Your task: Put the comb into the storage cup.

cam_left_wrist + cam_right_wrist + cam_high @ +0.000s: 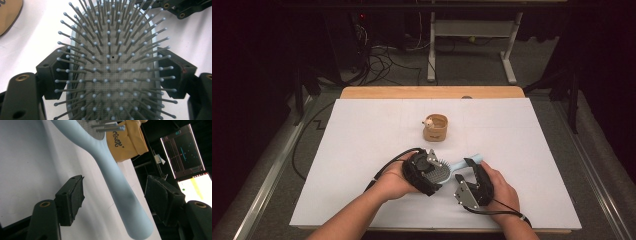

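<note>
A white table fills the middle of the high view, with a tan pouch just above centre. My left gripper clamps the head of the pale blue hairbrush at lower centre, pads pressed on both edges. My right gripper is spread around the brush's handle, its pads clear of it on either side.
</note>
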The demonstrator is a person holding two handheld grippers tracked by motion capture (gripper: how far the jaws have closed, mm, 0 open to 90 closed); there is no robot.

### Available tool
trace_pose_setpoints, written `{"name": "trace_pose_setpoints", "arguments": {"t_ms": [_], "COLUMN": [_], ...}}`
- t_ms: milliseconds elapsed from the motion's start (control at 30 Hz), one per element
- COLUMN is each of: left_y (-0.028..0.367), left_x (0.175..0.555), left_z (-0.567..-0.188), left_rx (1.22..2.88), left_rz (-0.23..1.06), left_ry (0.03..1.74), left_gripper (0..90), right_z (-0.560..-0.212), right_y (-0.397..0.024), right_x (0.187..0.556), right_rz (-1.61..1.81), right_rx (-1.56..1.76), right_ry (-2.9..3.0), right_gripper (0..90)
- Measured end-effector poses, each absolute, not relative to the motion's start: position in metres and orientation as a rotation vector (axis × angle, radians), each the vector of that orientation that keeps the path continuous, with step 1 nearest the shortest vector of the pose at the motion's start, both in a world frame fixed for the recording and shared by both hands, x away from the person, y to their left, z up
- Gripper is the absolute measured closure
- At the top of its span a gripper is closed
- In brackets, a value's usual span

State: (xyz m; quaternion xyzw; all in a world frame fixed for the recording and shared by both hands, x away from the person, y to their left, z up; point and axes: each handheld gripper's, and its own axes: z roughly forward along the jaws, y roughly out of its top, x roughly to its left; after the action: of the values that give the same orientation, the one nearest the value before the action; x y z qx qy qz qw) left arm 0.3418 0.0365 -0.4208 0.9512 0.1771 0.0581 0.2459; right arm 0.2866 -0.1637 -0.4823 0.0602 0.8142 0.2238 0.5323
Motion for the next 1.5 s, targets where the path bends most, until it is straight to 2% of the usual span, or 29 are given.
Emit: {"name": "trace_pose_setpoints", "arguments": {"t_ms": [1067,1500], "left_y": [0.014,0.011], "left_x": [0.339,0.340], "left_z": [-0.416,-0.414], "left_rx": [2.592,2.597], "left_rz": [0.171,0.167], "left_ry": [0.445,0.440], "left_gripper": [20.3,20.3], "right_z": [-0.482,-0.482], "right_y": [-0.151,-0.149], "right_x": [0.281,0.280], "right_rz": [0.452,0.419], "right_rx": [0.011,-0.007], "right_ry": [1.917,1.902], "right_gripper": [61.0,64.9]}}
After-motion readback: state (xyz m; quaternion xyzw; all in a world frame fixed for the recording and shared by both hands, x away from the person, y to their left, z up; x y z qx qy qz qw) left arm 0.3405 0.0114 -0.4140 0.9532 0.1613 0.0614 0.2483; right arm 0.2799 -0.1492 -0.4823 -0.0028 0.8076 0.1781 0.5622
